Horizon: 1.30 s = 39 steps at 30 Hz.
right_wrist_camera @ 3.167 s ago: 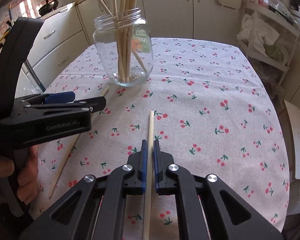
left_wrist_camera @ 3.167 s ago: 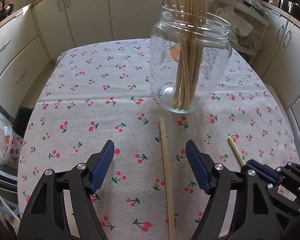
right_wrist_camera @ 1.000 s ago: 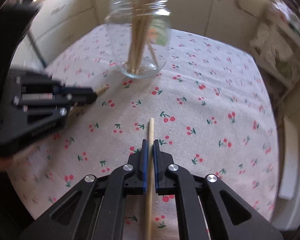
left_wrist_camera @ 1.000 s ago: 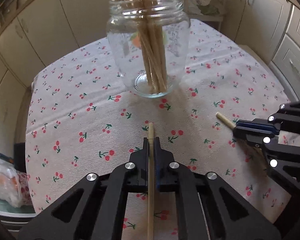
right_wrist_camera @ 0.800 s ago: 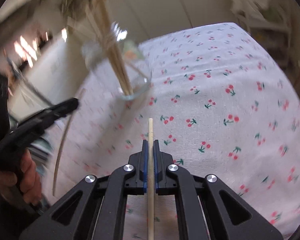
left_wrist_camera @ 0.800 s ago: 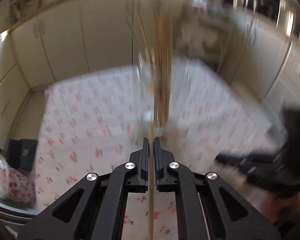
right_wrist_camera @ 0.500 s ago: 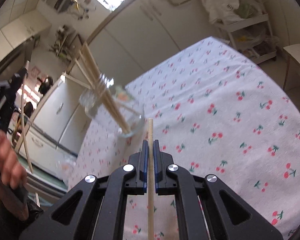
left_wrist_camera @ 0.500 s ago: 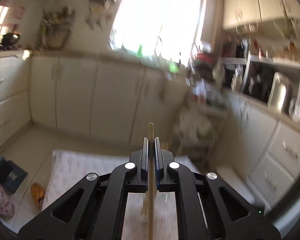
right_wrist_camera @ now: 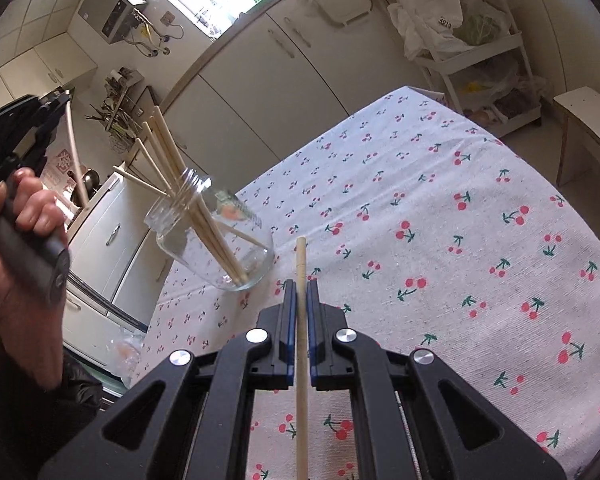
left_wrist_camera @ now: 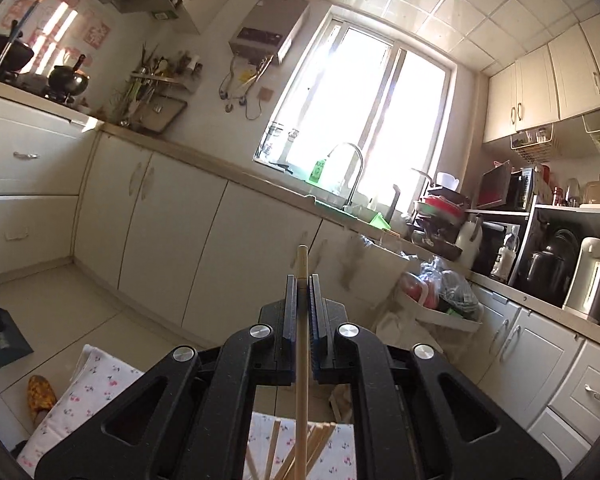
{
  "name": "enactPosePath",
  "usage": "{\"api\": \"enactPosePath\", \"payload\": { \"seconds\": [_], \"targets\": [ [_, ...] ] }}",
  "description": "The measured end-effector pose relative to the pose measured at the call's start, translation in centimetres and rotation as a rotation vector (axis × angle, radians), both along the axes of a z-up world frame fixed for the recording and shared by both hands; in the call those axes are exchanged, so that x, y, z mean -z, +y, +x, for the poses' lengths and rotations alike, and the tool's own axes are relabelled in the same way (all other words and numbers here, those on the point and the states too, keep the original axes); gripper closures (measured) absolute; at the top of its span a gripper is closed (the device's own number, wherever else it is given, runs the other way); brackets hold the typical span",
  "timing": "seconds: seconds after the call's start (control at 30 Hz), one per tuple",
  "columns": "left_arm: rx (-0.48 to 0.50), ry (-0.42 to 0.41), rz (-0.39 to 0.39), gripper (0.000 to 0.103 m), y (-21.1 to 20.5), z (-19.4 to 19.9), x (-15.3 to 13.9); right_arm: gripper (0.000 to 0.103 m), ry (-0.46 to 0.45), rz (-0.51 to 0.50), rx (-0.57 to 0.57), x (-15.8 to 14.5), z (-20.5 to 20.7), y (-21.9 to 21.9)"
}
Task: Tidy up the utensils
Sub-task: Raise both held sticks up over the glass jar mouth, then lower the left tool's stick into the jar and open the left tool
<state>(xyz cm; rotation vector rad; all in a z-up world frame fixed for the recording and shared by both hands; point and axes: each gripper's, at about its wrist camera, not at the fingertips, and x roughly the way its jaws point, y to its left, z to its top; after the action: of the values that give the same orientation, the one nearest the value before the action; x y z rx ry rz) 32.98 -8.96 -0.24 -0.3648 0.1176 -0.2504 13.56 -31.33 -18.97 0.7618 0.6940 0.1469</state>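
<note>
Clamping a pale round wooden chopstick point(left_wrist_camera: 301, 320) between its blue-padded jaws, the left gripper point(left_wrist_camera: 301, 280) is pointing out level across the kitchen, with cream cabinet doors point(left_wrist_camera: 172, 216) and a bright window point(left_wrist_camera: 364, 128) ahead of it. Directly below its jaws, the tips of the bundled wooden chopsticks point(left_wrist_camera: 300, 452) are showing, fanning up over the cherry-print white tablecloth point(left_wrist_camera: 80, 396).

The right gripper point(right_wrist_camera: 299, 284) is pressing its own jaws tight on a second pale wooden chopstick point(right_wrist_camera: 301, 340), whose blunt end is sticking out just past the fingertips. It is angling down toward the tablecloth point(right_wrist_camera: 440, 208), clear of the cloth as far as can be told. Ahead and to the left of this gripper, the clear round glass jar point(right_wrist_camera: 220, 240) is standing on the cloth, holding the bundle of chopsticks point(right_wrist_camera: 188, 184) that is leaning out of its mouth. Farther left and higher, the person's left hand point(right_wrist_camera: 24, 240) is gripping the black handle of the left gripper point(right_wrist_camera: 62, 100), with its chopstick point(right_wrist_camera: 76, 156) hanging down from the jaws beside the jar's bundle, apart from it.
</note>
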Motion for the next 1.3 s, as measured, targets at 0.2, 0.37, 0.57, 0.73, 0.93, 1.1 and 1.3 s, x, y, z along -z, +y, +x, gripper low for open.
{"api": "enactPosePath", "payload": {
  "seconds": [0.2,0.37,0.57,0.73,0.93,1.1,1.3],
  "targets": [
    [-0.022,-0.013,0.007,0.098,-1.3,1.6,0.9,0.097,-0.001,0.021,0.001,0.2,0.1,-0.2],
    [-0.049,-0.041,0.030,0.098,-1.9,1.8,2.0,0.097,-0.005,0.035,0.006,0.3,0.0,-0.5],
    [-0.053,-0.025,0.079,0.098,-2.8,1.7,4.5,0.097,-0.005,0.041,0.008,0.3,0.0,-0.5],
    [-0.046,-0.001,0.104,0.098,-2.8,1.2,6.1,0.097,-0.003,0.042,0.006,0.3,0.0,-0.5],
    [-0.032,0.026,0.133,0.098,-2.3,0.4,7.5,0.097,-0.001,0.052,0.011,0.4,0.0,-0.7],
    [-0.024,0.036,0.146,0.098,-2.1,-0.1,7.8,0.097,0.000,0.055,0.013,0.4,0.0,-0.7],
    [-0.010,0.050,0.208,0.098,-2.7,-0.5,8.1,0.097,0.000,0.056,0.014,0.4,0.0,-0.6]
  ]
}}
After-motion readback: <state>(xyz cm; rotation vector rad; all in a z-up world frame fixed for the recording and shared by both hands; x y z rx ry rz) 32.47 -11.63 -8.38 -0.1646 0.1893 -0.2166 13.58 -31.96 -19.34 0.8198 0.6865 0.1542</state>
